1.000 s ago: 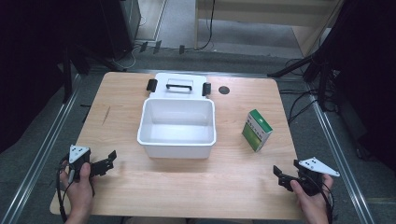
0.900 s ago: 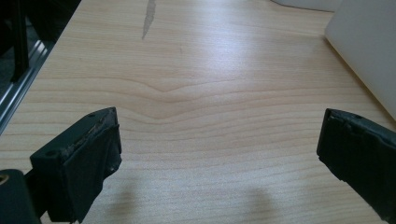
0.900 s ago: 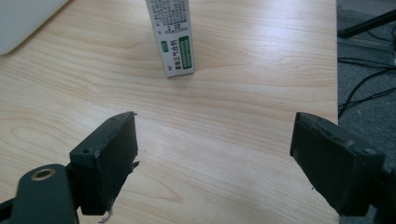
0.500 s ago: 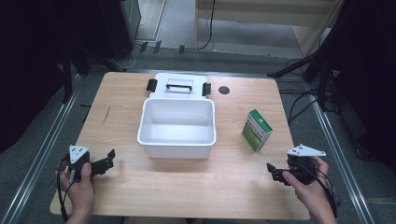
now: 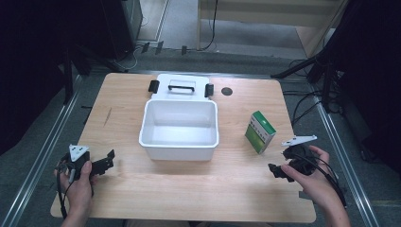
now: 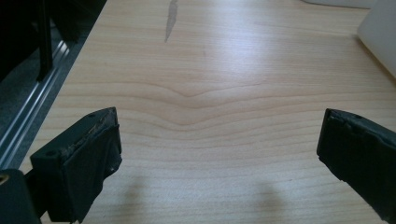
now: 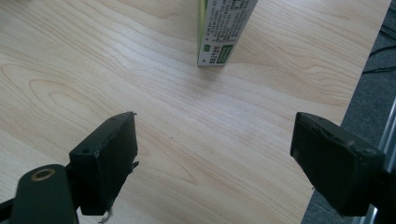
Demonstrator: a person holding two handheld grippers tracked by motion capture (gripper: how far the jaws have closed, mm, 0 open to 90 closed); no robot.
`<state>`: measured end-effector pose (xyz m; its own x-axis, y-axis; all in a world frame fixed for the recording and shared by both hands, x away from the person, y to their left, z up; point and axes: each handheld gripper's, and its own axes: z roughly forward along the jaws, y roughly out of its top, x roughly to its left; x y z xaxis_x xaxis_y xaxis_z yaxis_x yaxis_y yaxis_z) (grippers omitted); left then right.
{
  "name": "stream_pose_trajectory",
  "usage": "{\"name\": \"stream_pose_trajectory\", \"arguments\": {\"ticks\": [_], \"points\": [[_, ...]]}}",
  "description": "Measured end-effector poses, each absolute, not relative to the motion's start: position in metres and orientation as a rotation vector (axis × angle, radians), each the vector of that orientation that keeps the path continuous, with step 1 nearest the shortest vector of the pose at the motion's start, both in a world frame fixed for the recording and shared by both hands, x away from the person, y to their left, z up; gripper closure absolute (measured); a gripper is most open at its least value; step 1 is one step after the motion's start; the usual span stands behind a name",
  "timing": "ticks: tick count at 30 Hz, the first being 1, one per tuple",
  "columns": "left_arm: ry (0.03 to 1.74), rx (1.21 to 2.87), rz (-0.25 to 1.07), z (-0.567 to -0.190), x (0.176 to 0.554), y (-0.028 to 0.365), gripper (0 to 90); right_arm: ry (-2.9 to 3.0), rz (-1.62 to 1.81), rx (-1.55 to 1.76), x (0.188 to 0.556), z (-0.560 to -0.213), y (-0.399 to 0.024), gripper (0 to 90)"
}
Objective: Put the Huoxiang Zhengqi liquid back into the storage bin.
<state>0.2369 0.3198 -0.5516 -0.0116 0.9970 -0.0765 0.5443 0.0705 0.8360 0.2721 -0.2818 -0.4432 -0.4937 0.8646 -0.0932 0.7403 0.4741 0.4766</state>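
Near the green box (image 5: 260, 131), right gripper (image 7: 212, 158) fingers wide (holding nothing), left gripper (image 6: 219, 154) likewise.

Pale matt wooden table (image 5: 236, 189), glossy white plastic bin (image 5: 179, 146), printed cardboard box (image 5: 260, 131), matt black tongs (image 7: 215, 163).

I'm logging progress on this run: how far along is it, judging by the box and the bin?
Done: the lid lies off behind the open white bin. In hand: the right claw, jaws open and holding nothing, is aimed at the green box, which stands on the table apart from it. Left: probably gripping the box and putting it in the bin. The left claw rests open.
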Motion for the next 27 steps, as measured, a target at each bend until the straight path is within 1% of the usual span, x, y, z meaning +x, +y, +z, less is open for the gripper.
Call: {"name": "stream_pose_trajectory", "arguments": {"ticks": [5, 9, 13, 27], "points": [[1.611, 1.591, 0.811, -0.551, 0.237, 0.317, 0.6, 2.440, 0.494, 1.353, 0.278, -0.439, -0.273, 14.8], [1.631, 1.577, 0.785, -0.552, 0.238, 0.318, 0.7, 2.468, 0.439, 1.357, 0.284, -0.437, -0.270, 14.2], [1.638, 1.563, 0.756, -0.552, 0.239, 0.321, 0.7, 2.484, 0.443, 1.344, 0.291, -0.430, -0.267, 15.8], [1.630, 1.567, 0.757, -0.552, 0.239, 0.320, 0.7, 2.538, 0.341, 1.314, 0.308, -0.418, -0.256, 16.3]]}}
